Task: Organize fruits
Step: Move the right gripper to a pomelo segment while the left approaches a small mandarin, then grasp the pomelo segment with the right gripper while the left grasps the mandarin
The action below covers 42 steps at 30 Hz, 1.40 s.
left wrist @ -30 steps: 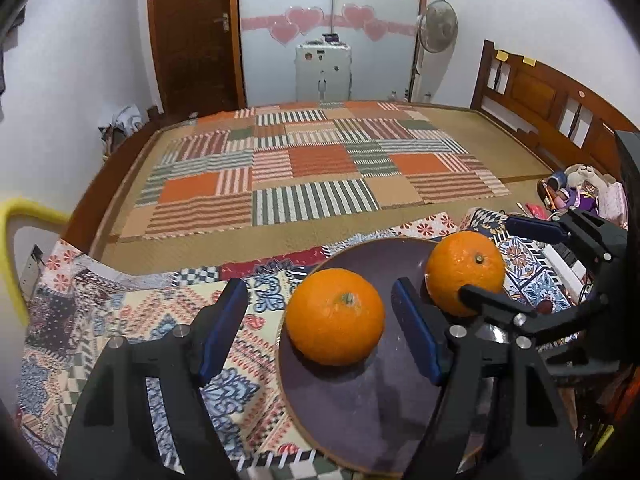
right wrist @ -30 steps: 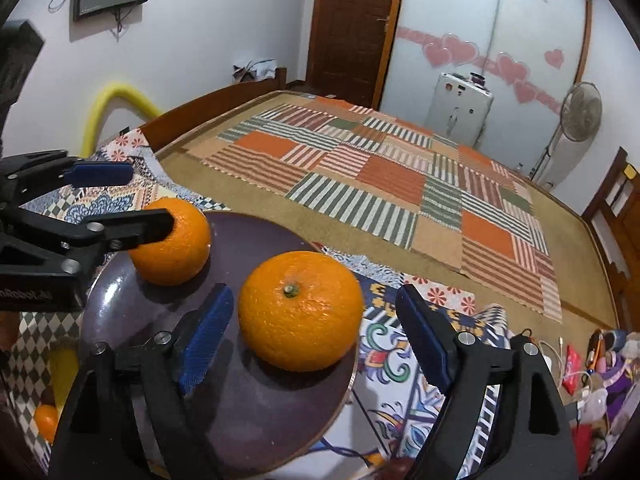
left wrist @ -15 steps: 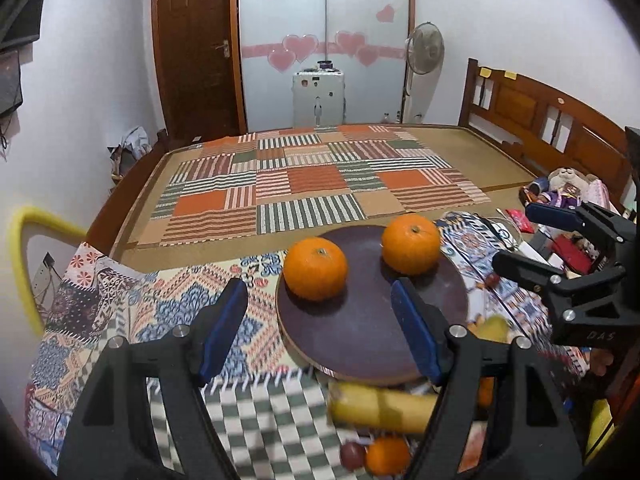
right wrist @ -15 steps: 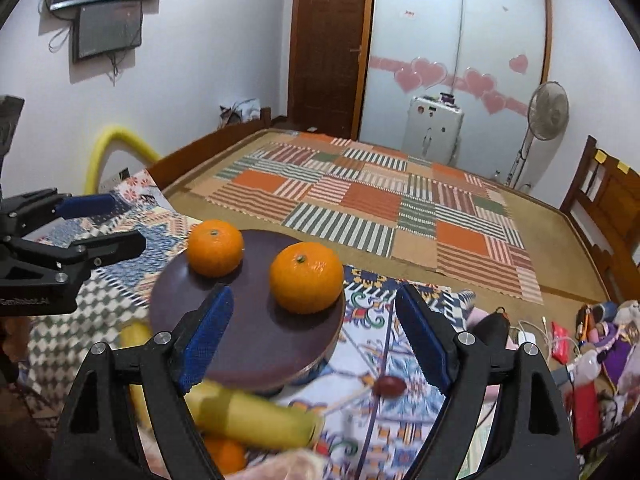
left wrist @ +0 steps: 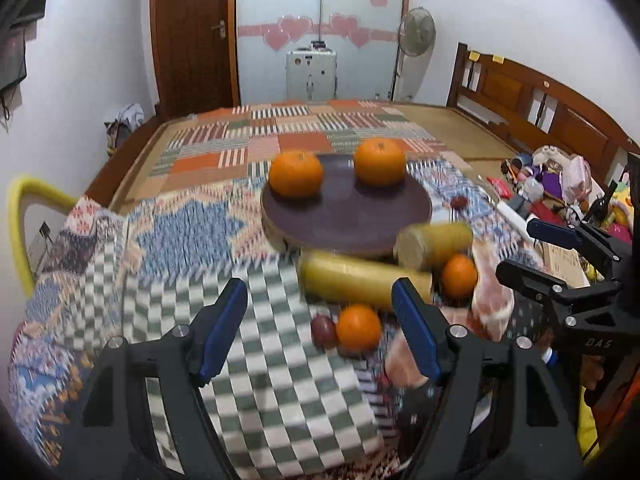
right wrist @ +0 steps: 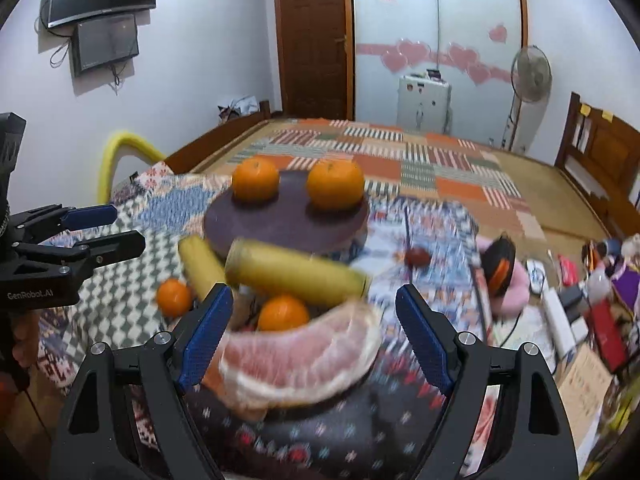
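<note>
Two oranges (left wrist: 296, 174) (left wrist: 379, 161) sit on a dark round plate (left wrist: 348, 216), which also shows in the right wrist view (right wrist: 280, 222). In front of the plate lie two yellow bananas (left wrist: 360, 280) (left wrist: 434, 238), two small oranges (left wrist: 358, 327) (left wrist: 459, 276), a dark plum (left wrist: 323, 330) and pink pomelo pieces (right wrist: 300, 358). My left gripper (left wrist: 320, 328) is open and empty, well back from the plate. My right gripper (right wrist: 310, 332) is open and empty above the pomelo piece.
A patterned cloth (left wrist: 180, 240) covers the table. A small dark red fruit (right wrist: 418, 257) lies right of the plate. Clutter of toys and boxes (left wrist: 560, 184) sits at the right. A yellow chair back (left wrist: 20, 216) stands at the left. A bed lies behind.
Both grippers have pulled back and up from the plate, each leaving an orange on it. The loose fruit in front of the plate has come into view.
</note>
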Motion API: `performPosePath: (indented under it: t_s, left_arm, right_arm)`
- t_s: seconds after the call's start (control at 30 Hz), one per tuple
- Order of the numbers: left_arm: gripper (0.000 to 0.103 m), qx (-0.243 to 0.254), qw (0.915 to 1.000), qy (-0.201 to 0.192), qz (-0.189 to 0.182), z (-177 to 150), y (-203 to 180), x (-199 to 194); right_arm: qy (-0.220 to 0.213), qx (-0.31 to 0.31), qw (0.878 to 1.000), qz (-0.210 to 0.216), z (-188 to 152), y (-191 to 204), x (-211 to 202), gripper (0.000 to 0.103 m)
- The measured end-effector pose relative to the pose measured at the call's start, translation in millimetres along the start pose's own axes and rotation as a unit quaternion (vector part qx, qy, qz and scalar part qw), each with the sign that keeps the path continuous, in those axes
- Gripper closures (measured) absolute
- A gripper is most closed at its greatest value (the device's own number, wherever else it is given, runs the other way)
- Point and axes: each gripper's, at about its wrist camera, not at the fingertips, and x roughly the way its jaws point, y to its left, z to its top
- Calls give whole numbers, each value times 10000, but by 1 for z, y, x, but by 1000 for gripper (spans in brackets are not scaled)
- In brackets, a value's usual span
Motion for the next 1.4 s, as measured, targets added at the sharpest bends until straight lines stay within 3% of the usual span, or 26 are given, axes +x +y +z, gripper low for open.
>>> performPosePath:
  t_s: [0.3, 0.53, 0.73, 0.97, 1.13, 1.17, 1.4]
  left_arm:
    - [29, -98, 9997, 182, -105, -33, -3, 8]
    - [51, 72, 9995, 226, -200, -37, -13, 16]
    - [61, 92, 9991, 315, -282, -34, -20, 25]
    - [64, 79, 9990, 408, -189, -34, -22, 37]
    - [71, 119, 9993, 327, -168, -33, -24, 36]
    - [76, 144, 9993, 316, -167, -33, -24, 36]
    - [76, 127, 9991, 323, -241, -35, -20, 30]
  right_arm:
    - [172, 152, 9997, -99, -25, 6, 14, 21]
    - [204, 35, 9997, -126, -41, 1, 6, 22]
    - [282, -78, 9993, -215, -53, -15, -6, 36]
    - [400, -31, 9987, -328, -64, -34, -13, 53]
    - [456, 142, 9982, -356, -68, -45, -18, 53]
    - [444, 166, 9983, -334, -67, -45, -20, 53]
    - [244, 91, 9994, -228, -55, -38, -28, 51]
